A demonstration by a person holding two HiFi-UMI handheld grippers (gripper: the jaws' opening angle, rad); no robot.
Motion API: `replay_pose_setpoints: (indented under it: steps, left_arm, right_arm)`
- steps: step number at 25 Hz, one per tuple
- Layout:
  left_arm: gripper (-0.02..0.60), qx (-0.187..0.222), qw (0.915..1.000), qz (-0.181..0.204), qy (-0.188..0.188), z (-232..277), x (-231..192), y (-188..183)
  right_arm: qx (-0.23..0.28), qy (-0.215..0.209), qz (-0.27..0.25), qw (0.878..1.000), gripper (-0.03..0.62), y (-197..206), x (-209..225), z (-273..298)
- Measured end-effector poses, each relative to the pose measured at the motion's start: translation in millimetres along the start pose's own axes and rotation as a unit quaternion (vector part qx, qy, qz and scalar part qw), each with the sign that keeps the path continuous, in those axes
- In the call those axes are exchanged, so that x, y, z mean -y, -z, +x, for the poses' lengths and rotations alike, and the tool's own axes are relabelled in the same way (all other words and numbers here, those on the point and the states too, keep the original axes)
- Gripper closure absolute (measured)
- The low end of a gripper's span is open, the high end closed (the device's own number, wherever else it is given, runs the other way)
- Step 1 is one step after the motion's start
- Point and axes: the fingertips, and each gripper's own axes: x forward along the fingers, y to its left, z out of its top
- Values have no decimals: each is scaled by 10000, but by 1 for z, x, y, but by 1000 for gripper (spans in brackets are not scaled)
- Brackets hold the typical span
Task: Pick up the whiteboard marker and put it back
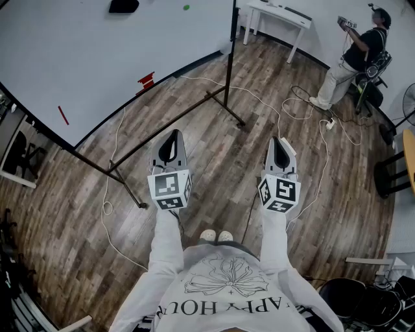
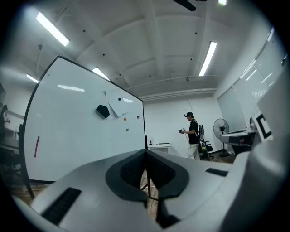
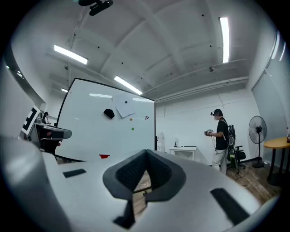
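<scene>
Writing: the only legible print is on the wearer's sweatshirt, partly readable as "APY HOU" under a line-drawn flower. The cubes on both grippers carry black-and-white square markers, no text.

Left gripper: jaws closed tip to tip, nothing between them. Right gripper: same, pads together and empty. Both are held level, side by side, over the floor.

Marker: a thin red stick on the face of the whiteboard, low and near its left edge, well apart from both grippers. Also on the board: a small red block, a black pad, a green dot.

Surface and room: grey-brown wood planks with white cables looping across them. The board stands on a black frame. A white table sits against the far wall. A second person stands far right, holding a device. A standing fan is beside them. Strip lights run along a white ceiling.
</scene>
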Motion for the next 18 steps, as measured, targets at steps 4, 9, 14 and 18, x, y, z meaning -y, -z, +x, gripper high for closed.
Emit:
replay_pose_setpoints:
  steps: [4,9,14,18]
  left_arm:
    - [575,-16,10000,-5,1,0,2,2]
    - [575,0,10000,-4,6,3,-2,0]
    - [575,-17,10000,-7,61,6,-7,2]
    - [575,-17,9999,0,133,9,-10,5]
  right_arm:
    - [-10,-9,-9,10000,591,1,1,-1]
    - [-42,8,17,10000,591,4,0,3]
    - [-35,52,139,9999,591,8,-3,5]
    - [-35,127,172,9998,591,10,-5,6]
